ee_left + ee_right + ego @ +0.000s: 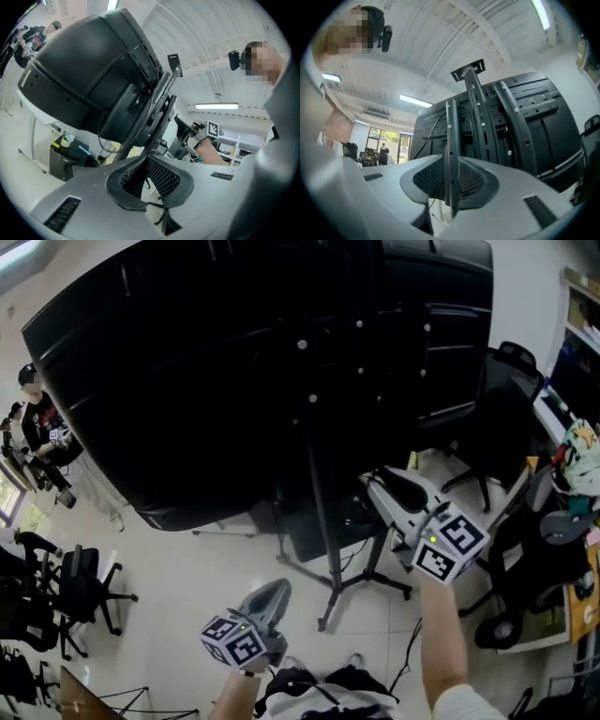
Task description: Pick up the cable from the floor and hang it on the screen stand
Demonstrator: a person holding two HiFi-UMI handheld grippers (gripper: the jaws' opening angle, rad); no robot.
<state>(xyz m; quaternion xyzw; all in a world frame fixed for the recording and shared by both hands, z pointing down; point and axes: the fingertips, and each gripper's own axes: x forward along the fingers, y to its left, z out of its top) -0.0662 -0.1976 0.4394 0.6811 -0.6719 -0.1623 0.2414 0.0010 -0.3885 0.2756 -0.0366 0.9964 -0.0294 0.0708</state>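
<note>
The big black screen (234, 362) stands on a black stand (319, 484), seen from behind. A thin black cable (99, 133) hangs in a loop down the screen's back, and in the right gripper view the cable (423, 136) curves beside the stand's uprights (474, 103). My right gripper (380, 482) points at the stand, jaws parted. One perforated upright (449, 140) shows in the gap of the right gripper (451, 173); I cannot tell whether it touches the pads. My left gripper (274, 592) is low and near my body. The left gripper (146, 161) is shut and empty.
The stand's legs (361, 585) spread over the pale floor in front of me. Office chairs (80, 587) and a person (37, 423) are at the left. A cluttered desk (572, 521) and a black chair (506, 390) crowd the right. A black cabinet (63, 161) stands beneath the screen.
</note>
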